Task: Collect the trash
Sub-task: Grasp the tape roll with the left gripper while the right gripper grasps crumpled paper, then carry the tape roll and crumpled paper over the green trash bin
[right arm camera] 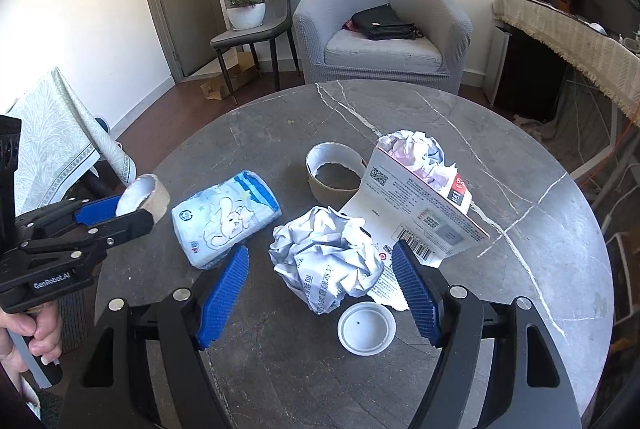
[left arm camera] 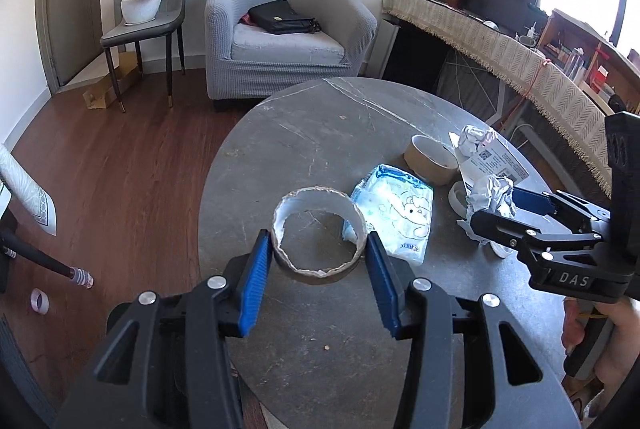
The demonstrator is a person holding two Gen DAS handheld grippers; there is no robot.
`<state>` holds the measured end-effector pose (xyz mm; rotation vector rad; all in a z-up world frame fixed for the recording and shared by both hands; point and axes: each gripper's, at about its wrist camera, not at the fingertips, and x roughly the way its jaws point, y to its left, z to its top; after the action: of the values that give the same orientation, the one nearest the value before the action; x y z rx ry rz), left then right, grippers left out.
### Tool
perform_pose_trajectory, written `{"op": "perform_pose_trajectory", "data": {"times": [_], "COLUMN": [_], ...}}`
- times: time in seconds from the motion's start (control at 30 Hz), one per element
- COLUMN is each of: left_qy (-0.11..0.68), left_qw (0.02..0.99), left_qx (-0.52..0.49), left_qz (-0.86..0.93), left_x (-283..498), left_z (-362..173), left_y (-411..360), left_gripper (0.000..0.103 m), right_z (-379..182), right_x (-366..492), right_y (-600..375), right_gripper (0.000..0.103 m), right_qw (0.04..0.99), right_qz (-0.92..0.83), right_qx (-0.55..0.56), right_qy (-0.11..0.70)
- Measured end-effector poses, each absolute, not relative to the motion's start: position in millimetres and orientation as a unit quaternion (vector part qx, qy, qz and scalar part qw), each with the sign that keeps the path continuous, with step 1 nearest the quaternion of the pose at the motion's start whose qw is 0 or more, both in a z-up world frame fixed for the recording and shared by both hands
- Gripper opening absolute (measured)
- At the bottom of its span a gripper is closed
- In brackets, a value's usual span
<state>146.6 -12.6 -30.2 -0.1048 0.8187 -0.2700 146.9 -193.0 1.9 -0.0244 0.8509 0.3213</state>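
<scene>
The left tool (left arm camera: 320, 257) pinches a cardboard tape ring (left arm camera: 319, 235) between its blue pads, one pad against each outer side of the ring; in the right wrist view the ring (right arm camera: 144, 199) hangs beyond the left edge of the round grey tabletop (right arm camera: 500, 197). The right tool (right arm camera: 320, 283) is spread wide, its pads on either side of a crumpled paper ball (right arm camera: 326, 259) near the tabletop's middle, touching nothing. Just before that ball lies a white plastic lid (right arm camera: 366, 327). A blue tissue pack (right arm camera: 224, 223) lies toward the left edge, a second cardboard ring (right arm camera: 334, 175) stands behind the ball, and a torn printed carton (right arm camera: 424, 213) with more crumpled paper (right arm camera: 416, 149) sits toward the right.
</scene>
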Motion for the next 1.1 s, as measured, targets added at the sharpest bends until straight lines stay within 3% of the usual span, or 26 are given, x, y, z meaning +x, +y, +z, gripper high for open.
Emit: {"op": "perform_pose_trajectory", "data": {"times": [0.3,0.43,1.1], "left_qy": [0.389,0.388,0.418], "left_qw": [0.911,0.913,0.902], "left_qx": [-0.061,-0.064,-0.095], "left_qz": [-0.12,-0.11,-0.05], "left_x": [142,139,114], "left_z": [-20,-18,-51], "left_y": [13,29,108], "left_gripper": [0.05,0.05,0.05], "right_z": [-3,-3,37], "right_x": [156,159,142], "right_y": [-186,-183,-107], "right_gripper": [0.074,0.055,0.054], "right_qw": [0.899,0.898,0.896], "right_qz": [0.136,0.127,0.21], "right_qx": [-0.016,-0.02,-0.022], "right_qy": [0.416,0.421,0.39]}}
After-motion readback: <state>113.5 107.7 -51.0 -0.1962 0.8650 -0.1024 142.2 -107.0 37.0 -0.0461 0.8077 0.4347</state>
